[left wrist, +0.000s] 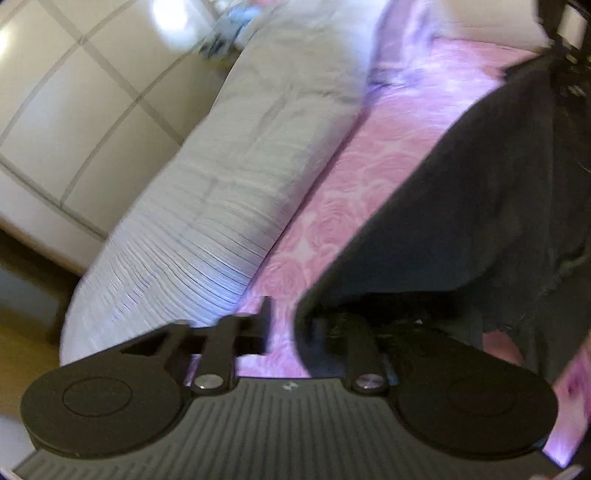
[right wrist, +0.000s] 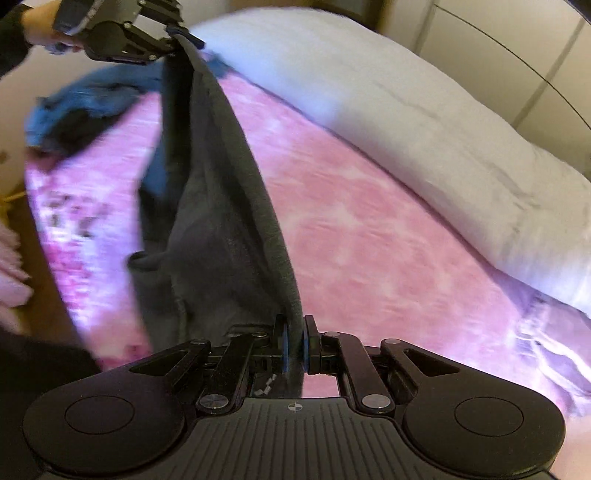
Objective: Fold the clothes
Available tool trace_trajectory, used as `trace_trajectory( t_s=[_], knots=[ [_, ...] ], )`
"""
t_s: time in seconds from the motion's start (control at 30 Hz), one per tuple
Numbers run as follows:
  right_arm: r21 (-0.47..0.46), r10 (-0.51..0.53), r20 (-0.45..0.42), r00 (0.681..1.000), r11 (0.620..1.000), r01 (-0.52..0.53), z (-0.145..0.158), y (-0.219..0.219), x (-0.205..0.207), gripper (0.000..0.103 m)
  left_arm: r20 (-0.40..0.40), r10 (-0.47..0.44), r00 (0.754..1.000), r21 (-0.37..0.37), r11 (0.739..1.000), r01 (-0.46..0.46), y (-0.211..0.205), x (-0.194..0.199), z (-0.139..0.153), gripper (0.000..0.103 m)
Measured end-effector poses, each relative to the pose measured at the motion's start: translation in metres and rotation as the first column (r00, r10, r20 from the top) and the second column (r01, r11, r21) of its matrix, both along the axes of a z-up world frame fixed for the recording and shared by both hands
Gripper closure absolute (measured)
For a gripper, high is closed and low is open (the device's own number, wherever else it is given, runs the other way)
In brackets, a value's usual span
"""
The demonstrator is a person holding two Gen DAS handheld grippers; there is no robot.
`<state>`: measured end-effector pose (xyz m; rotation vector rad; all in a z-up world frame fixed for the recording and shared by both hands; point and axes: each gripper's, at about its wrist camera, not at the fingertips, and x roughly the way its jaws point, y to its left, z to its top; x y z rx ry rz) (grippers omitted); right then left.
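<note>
A dark grey garment (right wrist: 221,221) hangs stretched between my two grippers above a pink rose-patterned bedspread (right wrist: 369,240). My right gripper (right wrist: 294,347) is shut on one edge of the garment, the cloth pinched between its blue pads. My left gripper (right wrist: 181,35) shows at the top left of the right wrist view, shut on the other end of the garment. In the left wrist view the garment (left wrist: 461,221) fills the right side and its edge runs into my left gripper (left wrist: 284,325). The right gripper (left wrist: 565,48) shows dimly at the top right there.
A long white bolster pillow (right wrist: 424,122) lies along the far side of the bed; it also shows in the left wrist view (left wrist: 229,192). A crumpled blue garment (right wrist: 85,107) lies on the bedspread. A white panelled headboard (left wrist: 74,110) stands behind the pillow.
</note>
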<state>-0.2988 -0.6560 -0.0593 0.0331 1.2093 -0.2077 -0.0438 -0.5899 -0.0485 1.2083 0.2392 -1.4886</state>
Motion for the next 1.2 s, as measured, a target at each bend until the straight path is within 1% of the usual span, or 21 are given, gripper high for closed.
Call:
trace_trajectory(
  t_s=[0.07, 0.13, 0.17, 0.2, 0.23, 0.3, 0.33, 0.37, 0.5, 0.53, 0.63, 0.73, 0.77, 0.83, 0.9, 1.0, 1.07, 1.1, 1.13, 1.17, 1.2],
  knots=[
    [-0.045, -0.044, -0.004, 0.999, 0.998, 0.044, -0.036, -0.049, 0.007, 0.096, -0.004, 0.063, 0.998, 0.044, 0.997, -0.063, -0.042, 0.000, -0.033, 0.053],
    [-0.104, -0.103, 0.000, 0.995, 0.989, 0.102, -0.071, -0.091, 0.010, 0.091, -0.012, 0.091, 0.996, 0.097, 0.991, -0.089, -0.057, -0.003, -0.058, 0.050],
    [-0.147, -0.148, 0.001, 0.989, 0.978, 0.146, -0.085, -0.103, 0.007, 0.078, -0.010, 0.092, 0.996, 0.124, 0.988, -0.090, -0.060, -0.006, -0.069, 0.049],
    [-0.189, -0.193, 0.004, 0.981, 0.963, 0.190, -0.099, -0.116, 0.003, 0.066, -0.001, 0.070, 0.998, 0.149, 0.986, -0.069, -0.052, -0.009, -0.079, 0.042],
    [-0.194, -0.233, 0.020, 0.972, 0.953, 0.232, -0.109, -0.123, -0.003, 0.061, 0.009, 0.048, 0.999, 0.170, 0.984, -0.049, -0.042, -0.013, -0.090, 0.040],
    [-0.083, -0.325, 0.062, 0.944, 0.941, 0.329, -0.129, -0.123, -0.030, 0.041, 0.054, 0.045, 0.998, 0.191, 0.980, -0.054, -0.020, -0.018, -0.114, 0.042],
    [-0.020, -0.374, 0.076, 0.924, 0.926, 0.376, -0.139, -0.122, -0.045, 0.039, 0.064, 0.067, 0.996, 0.202, 0.976, -0.079, -0.010, -0.015, -0.125, 0.042],
    [0.021, -0.398, 0.076, 0.914, 0.917, 0.398, -0.150, -0.113, -0.054, 0.039, 0.065, 0.091, 0.994, 0.212, 0.972, -0.103, 0.001, -0.012, -0.134, 0.042],
    [0.085, -0.392, 0.027, 0.920, 0.918, 0.388, -0.192, -0.044, -0.067, 0.039, 0.007, 0.198, 0.980, 0.247, 0.950, -0.193, 0.052, 0.005, -0.158, 0.042],
    [0.100, -0.390, 0.014, 0.921, 0.917, 0.386, -0.202, -0.027, -0.070, 0.039, 0.004, 0.202, 0.979, 0.256, 0.946, -0.197, 0.064, 0.007, -0.163, 0.042],
    [0.148, -0.381, -0.022, 0.924, 0.913, 0.380, -0.233, 0.025, -0.080, 0.039, 0.074, 0.084, 0.994, 0.290, 0.952, -0.102, 0.105, 0.000, -0.184, 0.042],
    [0.195, -0.371, -0.058, 0.927, 0.906, 0.375, -0.265, 0.077, -0.090, 0.039, 0.173, -0.085, 0.981, 0.342, 0.940, 0.022, 0.151, -0.003, -0.211, 0.040],
    [0.180, -0.339, -0.064, 0.939, 0.921, 0.345, -0.272, 0.094, -0.088, 0.039, 0.190, -0.147, 0.971, 0.363, 0.929, 0.069, 0.167, -0.003, -0.222, 0.040],
    [0.084, -0.211, -0.070, 0.975, 0.973, 0.216, -0.278, 0.125, -0.072, 0.039, 0.205, -0.249, 0.947, 0.400, 0.904, 0.151, 0.193, 0.001, -0.243, 0.040],
    [-0.010, -0.092, -0.092, 0.992, 0.996, 0.092, -0.286, 0.154, -0.056, 0.039, 0.228, -0.335, 0.914, 0.403, 0.887, 0.225, 0.212, 0.007, -0.264, 0.040],
    [-0.135, 0.015, -0.150, 0.989, 0.990, -0.035, -0.310, 0.176, -0.034, 0.039, 0.276, -0.419, 0.865, 0.357, 0.880, 0.313, 0.229, 0.020, -0.295, 0.040],
    [-0.199, 0.063, -0.192, 0.979, 0.975, -0.102, -0.327, 0.187, -0.023, 0.039, 0.291, -0.442, 0.849, 0.344, 0.876, 0.338, 0.233, 0.032, -0.313, 0.040],
    [-0.223, 0.083, -0.215, 0.973, 0.966, -0.132, -0.335, 0.191, -0.020, 0.039, 0.299, -0.451, 0.841, 0.342, 0.873, 0.347, 0.235, 0.038, -0.320, 0.043],
    [-0.249, 0.098, -0.234, 0.967, 0.956, -0.157, -0.342, 0.194, -0.017, 0.039, 0.301, -0.456, 0.838, 0.340, 0.872, 0.352, 0.236, 0.043, -0.327, 0.047],
    [-0.267, 0.104, -0.241, 0.965, 0.949, -0.169, -0.347, 0.195, -0.014, 0.039, 0.293, -0.451, 0.843, 0.331, 0.875, 0.353, 0.235, 0.049, -0.330, 0.052],
    [-0.275, 0.107, -0.240, 0.965, 0.946, -0.173, -0.349, 0.195, -0.013, 0.039, 0.279, -0.440, 0.854, 0.313, 0.882, 0.352, 0.235, 0.054, -0.330, 0.065]
  ],
)
